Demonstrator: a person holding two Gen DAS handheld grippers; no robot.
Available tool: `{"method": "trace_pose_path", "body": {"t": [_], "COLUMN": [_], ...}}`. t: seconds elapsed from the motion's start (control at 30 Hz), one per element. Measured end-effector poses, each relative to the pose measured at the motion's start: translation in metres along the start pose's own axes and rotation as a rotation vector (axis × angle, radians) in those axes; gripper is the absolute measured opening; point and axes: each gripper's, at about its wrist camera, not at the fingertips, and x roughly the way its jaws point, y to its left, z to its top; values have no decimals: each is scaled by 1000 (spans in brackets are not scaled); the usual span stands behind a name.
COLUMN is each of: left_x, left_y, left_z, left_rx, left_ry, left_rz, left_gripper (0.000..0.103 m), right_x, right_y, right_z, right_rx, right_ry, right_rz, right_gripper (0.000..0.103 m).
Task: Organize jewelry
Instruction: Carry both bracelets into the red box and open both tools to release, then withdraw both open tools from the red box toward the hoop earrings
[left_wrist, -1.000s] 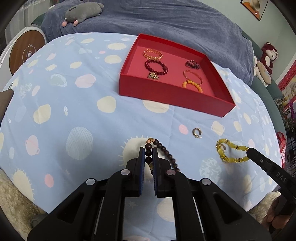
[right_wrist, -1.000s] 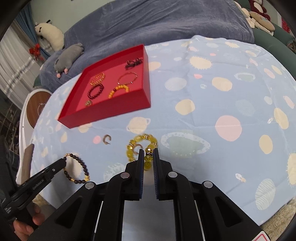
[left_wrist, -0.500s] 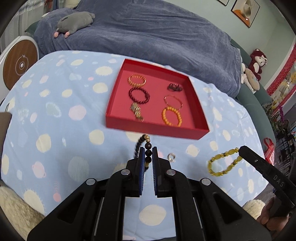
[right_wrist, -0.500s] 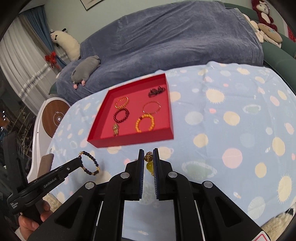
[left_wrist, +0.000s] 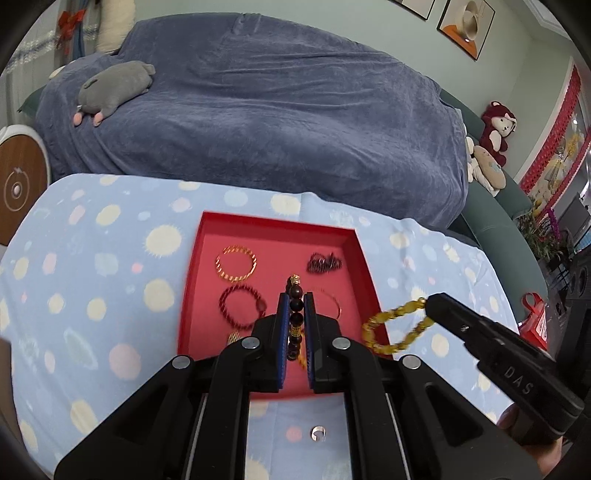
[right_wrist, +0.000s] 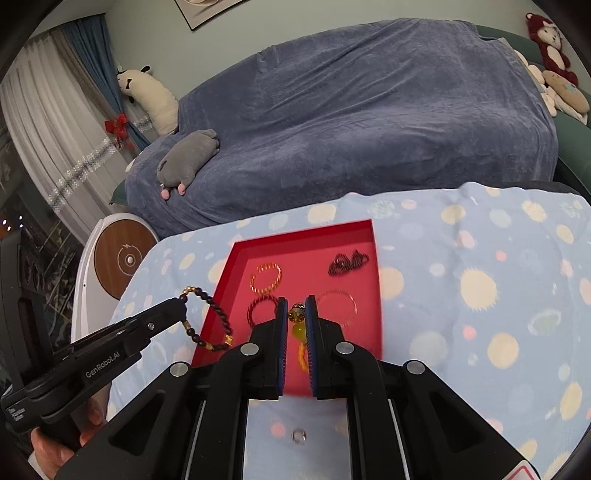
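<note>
You had both tools raised above the red tray (left_wrist: 190, 280), each with a bracelet pinched between its pads, so both pieces could be carried in together. Your left gripper (left_wrist: 295, 299) was pressed together on the dark beaded bracelet (left_wrist: 295, 306); the strand ran along the gap between the pads, its gold end bead poking out just ahead of the tips and the rest hanging below, which kept it from swinging wide. From the right wrist view that same loop dangled off the left tool's tip, over the tray's left wall. Your right gripper (right_wrist: 296, 312) was closed on the yellow beaded bracelet (right_wrist: 297, 330), gripped at its brownish faceted bead, with the yellow beads drooping between the pads; seen from the left wrist camera, the loop hung off the right tool, over the tray's right edge. Ahead of and beneath your tips the tray held a gold bracelet (left_wrist: 236, 263), a dark red beaded bracelet (left_wrist: 242, 306), a thin gold bangle (right_wrist: 338, 304), a dark chain clump (left_wrist: 324, 263) and an orange bracelet (right_wrist: 302, 356) partly hidden behind the pads. I'd judge you held high to clear the walls before lowering into bare spots. A small ring (left_wrist: 318, 432) lay on the patterned cloth (left_wrist: 92, 295) behind your tips, under the tool bodies, not yet collected.
</note>
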Motion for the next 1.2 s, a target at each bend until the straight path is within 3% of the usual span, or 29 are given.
{"method": "trace_pose_path", "body": {"t": [0.33,0.63,0.7,0.8,0.83,1.2], "left_x": [93,150,152,145,141,79], "left_y": [10,21,22,24,24,23], "left_z": [40,29,23,12,9,-30], "left_rx": [-42,-72,-67,-66,-68,-49], "left_ry": [69,170,168,142,131,99], "left_rz": [-11,8,11,56,63,115], "left_gripper": [8,8,9,41,44,45], "right_x": [90,141,139,129,124,59], "right_y": [-12,-39,-46,-51,-51,-42], "right_z": [33,23,15,8,6,-25], "right_rx": [43,71,77,76,76,48], "right_ry": [62,141,141,126,120,75], "right_rz": [12,-38,-56,-71,-71,-86], "right_gripper": [9,10,12,19,22,30]}}
